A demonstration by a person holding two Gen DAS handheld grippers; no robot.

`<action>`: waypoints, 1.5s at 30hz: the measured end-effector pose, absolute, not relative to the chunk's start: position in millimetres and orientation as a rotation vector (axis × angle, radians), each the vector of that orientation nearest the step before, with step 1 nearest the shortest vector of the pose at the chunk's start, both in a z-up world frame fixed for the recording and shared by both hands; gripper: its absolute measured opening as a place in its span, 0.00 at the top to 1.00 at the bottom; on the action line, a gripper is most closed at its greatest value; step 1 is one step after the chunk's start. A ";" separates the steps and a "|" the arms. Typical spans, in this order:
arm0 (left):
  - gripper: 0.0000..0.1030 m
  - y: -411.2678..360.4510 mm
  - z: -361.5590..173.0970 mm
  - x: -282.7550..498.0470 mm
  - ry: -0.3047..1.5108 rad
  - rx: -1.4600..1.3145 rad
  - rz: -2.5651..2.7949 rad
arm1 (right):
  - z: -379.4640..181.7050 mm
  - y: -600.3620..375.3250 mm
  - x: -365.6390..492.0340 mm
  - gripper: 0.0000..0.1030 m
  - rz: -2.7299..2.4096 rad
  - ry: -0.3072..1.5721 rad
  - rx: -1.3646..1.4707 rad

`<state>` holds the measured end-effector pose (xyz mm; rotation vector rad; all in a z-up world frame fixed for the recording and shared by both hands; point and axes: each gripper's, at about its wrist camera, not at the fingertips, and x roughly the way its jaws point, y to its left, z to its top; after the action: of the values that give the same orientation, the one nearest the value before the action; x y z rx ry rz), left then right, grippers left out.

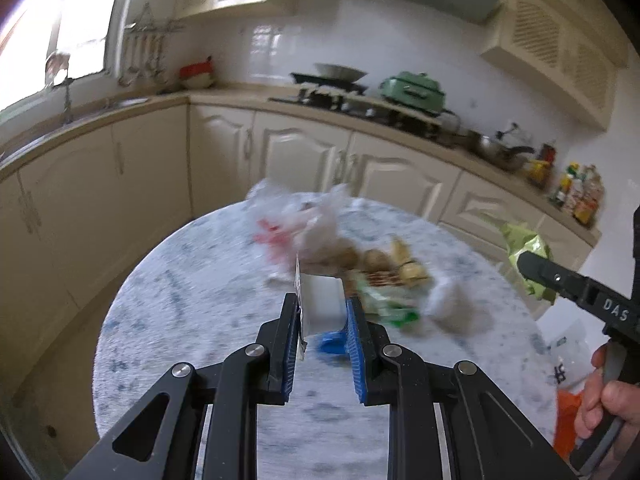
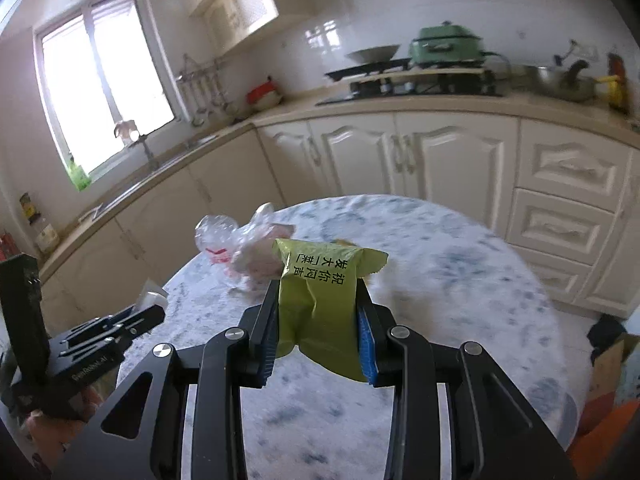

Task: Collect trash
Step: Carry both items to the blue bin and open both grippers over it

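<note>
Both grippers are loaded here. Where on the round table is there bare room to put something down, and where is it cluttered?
Bare marble table runs along its right side and near edge, below the right gripper with its green wrapper. In the left wrist view the strip left of the left gripper is free too. The far middle is crowded: clear plastic bag, food scraps, green packet.

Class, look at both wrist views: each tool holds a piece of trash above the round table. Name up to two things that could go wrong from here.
1. The right tool pinches the green wrapper by its crumpled middle; thin film could slip out.
2. The left tool grips the white box only near its edge, above the leftover pile; a drop could scatter that trash across the marble table.
</note>
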<state>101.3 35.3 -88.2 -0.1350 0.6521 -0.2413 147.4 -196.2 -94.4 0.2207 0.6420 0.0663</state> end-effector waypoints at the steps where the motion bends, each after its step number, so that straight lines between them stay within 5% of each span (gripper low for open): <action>1: 0.82 27.3 -84.3 97.6 0.644 -0.128 -0.258 | -93.2 -202.1 142.2 0.68 0.055 0.637 0.223; 25: 0.82 -222.7 -52.3 80.0 0.657 0.022 -0.790 | -85.5 -422.2 -25.2 0.68 -0.409 0.547 0.377; 45: 0.81 -479.1 -141.0 179.6 1.012 0.239 -0.927 | -201.5 -562.7 -60.8 0.68 -0.568 0.692 0.617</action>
<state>179.6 -479.2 -141.0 0.2393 1.0118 -0.9272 -60.8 -562.7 -201.5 0.6168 0.6916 -0.5676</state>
